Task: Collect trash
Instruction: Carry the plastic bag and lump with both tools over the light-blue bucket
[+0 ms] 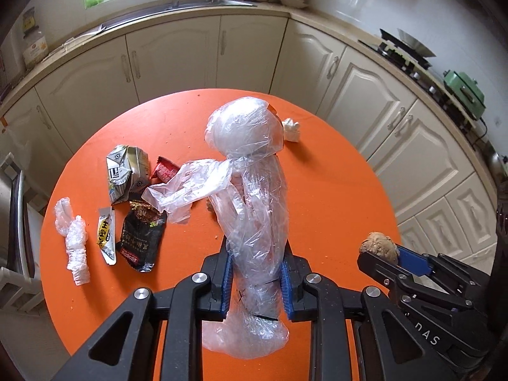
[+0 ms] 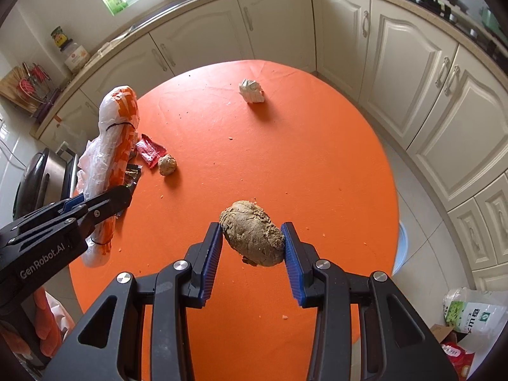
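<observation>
Two loads in the air at once, and that's what makes me nervous here. My left gripper (image 1: 254, 281) is clamped on a long roll of clear plastic wrap (image 1: 250, 190), pads pressed into its lower part, while most of the length sticks out past the tips and a loose flap hangs off to the left. My right gripper (image 2: 252, 247) is pinching a brown crumbly lump (image 2: 252, 233), held off the orange round table (image 2: 285, 158).

The lump worries me most. It looks soft and flaky, there are already crumbs scattered on the table, and I reckon any extra squeeze or a jolt could break it and drop half back down.

The plastic roll is slippery and gripped near one end, so I'd guess it can slide or swing. That dangling flap could snag the crushed carton (image 1: 128, 173) or drag the red wrapper (image 1: 165, 171) off the left side.

Still sitting on the table: a second brown lump (image 2: 167, 165) near the wrappers, a crumpled white tissue (image 2: 252, 91) at the far side, the black snack packet (image 1: 143, 238), a yellow sachet (image 1: 106, 236) and a clear crinkled wad (image 1: 74, 244) at far left.

No bin visible in either view, so I can't tell where any of this goes.
</observation>
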Demonstrator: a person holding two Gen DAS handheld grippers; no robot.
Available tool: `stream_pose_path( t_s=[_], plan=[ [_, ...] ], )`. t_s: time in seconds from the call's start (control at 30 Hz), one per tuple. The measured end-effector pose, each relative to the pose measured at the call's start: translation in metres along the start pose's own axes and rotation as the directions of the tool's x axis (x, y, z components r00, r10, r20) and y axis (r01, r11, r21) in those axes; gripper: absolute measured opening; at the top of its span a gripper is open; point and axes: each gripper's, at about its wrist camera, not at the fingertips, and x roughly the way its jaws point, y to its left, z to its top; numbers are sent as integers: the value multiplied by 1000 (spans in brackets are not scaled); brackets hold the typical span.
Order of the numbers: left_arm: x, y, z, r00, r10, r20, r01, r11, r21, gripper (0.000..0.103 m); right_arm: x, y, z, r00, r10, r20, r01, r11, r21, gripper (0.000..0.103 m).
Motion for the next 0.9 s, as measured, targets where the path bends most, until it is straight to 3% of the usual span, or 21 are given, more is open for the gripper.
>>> stream_pose_path(
  t_s=[0.23, 0.43, 0.9],
  plan=[
    [-9, -59, -21, 999, -47, -8, 48, 992, 119, 21, -33, -26, -18, 998, -32, 59, 28, 998, 53, 39],
    [6, -121, -17, 995, -85, -60, 97, 966, 241, 21, -59, -80, -39, 992, -84, 96, 67, 983, 169, 39],
    [78, -267, -5, 977, -78, -199, 163, 874, 458, 21, -105, -233, -96, 972, -208, 105, 134, 868, 479, 39]
  ],
)
